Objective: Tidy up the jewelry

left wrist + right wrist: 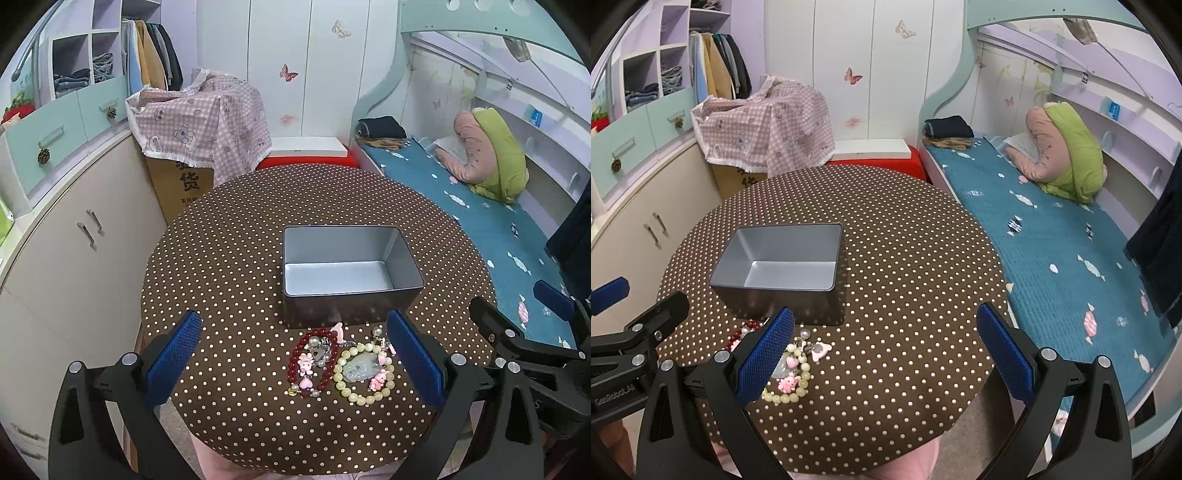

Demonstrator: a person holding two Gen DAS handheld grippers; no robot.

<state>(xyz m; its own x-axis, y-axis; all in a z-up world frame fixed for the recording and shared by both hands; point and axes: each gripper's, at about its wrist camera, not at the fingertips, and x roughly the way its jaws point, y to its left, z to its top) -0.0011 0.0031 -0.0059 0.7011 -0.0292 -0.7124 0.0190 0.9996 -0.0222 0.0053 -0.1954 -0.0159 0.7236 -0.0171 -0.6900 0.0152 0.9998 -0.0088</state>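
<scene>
Blue-padded fingers (177, 363) of the left gripper (295, 363) fill the bottom of the left wrist view, spread wide with nothing between them, hovering above a round table under a brown polka-dot cloth (229, 258). Just on the near side of the open grey tin (351, 273), which stands in the middle of the table with nothing inside it, lies the jewelry: a dark red bead bracelet (293, 362) with pink charms and pearls inside its ring, and beside it, toward the right of the tin's front wall, a pale yellow-green bead bracelet (349, 391) around a light jade pendant (360, 365). A small tangle of chain and pink pieces sits between the bracelets and the tin, too blurred to sort out. At the right of the tin part of the right gripper (517, 332) shows. From the right wrist view, the right gripper (886, 354) is likewise wide apart and holds nothing, over bare cloth to the right of the tin (779, 266). Its left finger (764, 362) hides part of the pale bracelet (790, 397), and the red beads (746, 332) peek out near the tin's front corner.
</scene>
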